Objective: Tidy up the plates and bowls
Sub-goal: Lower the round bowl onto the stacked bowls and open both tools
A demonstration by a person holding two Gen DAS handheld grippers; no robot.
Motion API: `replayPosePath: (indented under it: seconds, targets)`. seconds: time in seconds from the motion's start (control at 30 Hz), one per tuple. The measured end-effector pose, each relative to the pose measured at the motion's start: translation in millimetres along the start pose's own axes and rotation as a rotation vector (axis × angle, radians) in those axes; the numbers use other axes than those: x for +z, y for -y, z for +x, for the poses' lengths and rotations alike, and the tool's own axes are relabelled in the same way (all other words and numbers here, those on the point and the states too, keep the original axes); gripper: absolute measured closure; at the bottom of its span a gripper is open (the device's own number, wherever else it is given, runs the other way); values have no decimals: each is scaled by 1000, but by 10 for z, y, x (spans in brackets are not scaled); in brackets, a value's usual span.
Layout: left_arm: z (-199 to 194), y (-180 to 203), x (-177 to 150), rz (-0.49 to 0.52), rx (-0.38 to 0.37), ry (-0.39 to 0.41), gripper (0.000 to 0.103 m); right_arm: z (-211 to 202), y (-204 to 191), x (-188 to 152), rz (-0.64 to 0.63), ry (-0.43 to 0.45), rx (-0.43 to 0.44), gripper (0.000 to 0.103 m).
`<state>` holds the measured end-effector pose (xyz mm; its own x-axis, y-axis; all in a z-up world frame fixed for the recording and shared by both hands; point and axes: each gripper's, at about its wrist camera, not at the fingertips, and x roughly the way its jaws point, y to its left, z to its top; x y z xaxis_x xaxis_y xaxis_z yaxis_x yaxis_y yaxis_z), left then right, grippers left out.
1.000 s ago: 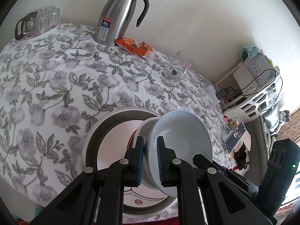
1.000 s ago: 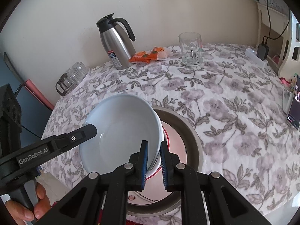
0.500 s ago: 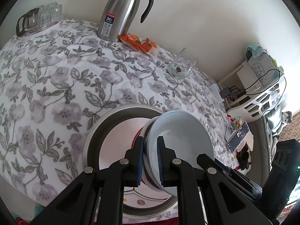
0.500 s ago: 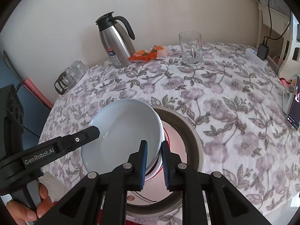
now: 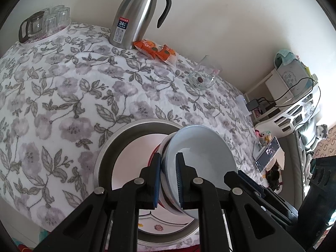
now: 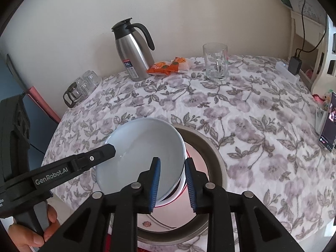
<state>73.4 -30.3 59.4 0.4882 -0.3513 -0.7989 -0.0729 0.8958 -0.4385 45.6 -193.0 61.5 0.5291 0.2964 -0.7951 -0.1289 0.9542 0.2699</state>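
Note:
A pale grey-blue bowl (image 5: 201, 153) (image 6: 145, 147) is nested in a white bowl (image 6: 180, 183) with a red rim, over a round steel basin (image 5: 109, 147) (image 6: 212, 153) holding a white plate (image 5: 163, 222) (image 6: 153, 223). My left gripper (image 5: 168, 180) is shut on the stacked bowls' rim, one pad inside and one outside. It also shows in the right wrist view (image 6: 105, 153) at the bowl's left edge. My right gripper (image 6: 172, 183) is open, its blue pads (image 6: 155, 180) astride the bowls' near rim with a gap.
On the floral tablecloth (image 6: 241, 113) stand a steel thermos jug (image 6: 134, 50), orange snack packets (image 6: 168, 66), a glass mug (image 6: 216, 62) and a tray of glasses (image 6: 80, 88). A phone (image 6: 328, 124) leans at the right edge. A white shelf (image 5: 294, 105) stands beyond.
The bowls have sunk lower toward the basin and tilted flatter. My right gripper's jaws have spread apart off the rim. My left gripper still holds.

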Motion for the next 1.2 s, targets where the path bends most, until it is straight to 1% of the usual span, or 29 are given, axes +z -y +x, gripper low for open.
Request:
replayPosePath:
  seconds: [0.53, 0.67, 0.73, 0.8, 0.87, 0.93, 0.97, 1.0, 1.03, 1.13, 1.17, 1.2]
  targets:
    - [-138, -22, 22, -8, -6, 50, 91, -39, 67, 21, 20, 9, -1, 76]
    - [-202, -17, 27, -3, -1, 75, 91, -73, 84, 27, 25, 20, 1, 76]
    - [-242, -15, 23, 0, 6, 91, 88, -88, 92, 31, 27, 25, 2, 76]
    - [-288, -19, 22, 4, 21, 110, 88, -89, 100, 30, 30, 27, 2, 76]
    - [-332, -33, 23, 10, 52, 130, 88, -93, 114, 32, 35, 30, 0, 76]
    - [-349, -55, 22, 10, 79, 139, 83, -101, 128, 37, 38, 33, -3, 76]
    - [-355, -70, 23, 8, 94, 141, 72, -104, 134, 39, 39, 36, -6, 74]
    - [-362, -90, 20, 5, 111, 145, 60, -108, 140, 41, 41, 38, -6, 67]
    - [-368, -102, 18, 3, 124, 149, 58, -109, 145, 43, 41, 39, -7, 61]
    - [-384, -133, 12, 3, 153, 156, 54, -112, 141, 48, 34, 43, -21, 54]
    - [-380, -149, 11, 1, 164, 154, 48, -112, 138, 49, 31, 44, -23, 52]
    - [-377, -157, 5, 0, 174, 153, 41, -112, 138, 48, 29, 46, -23, 46]
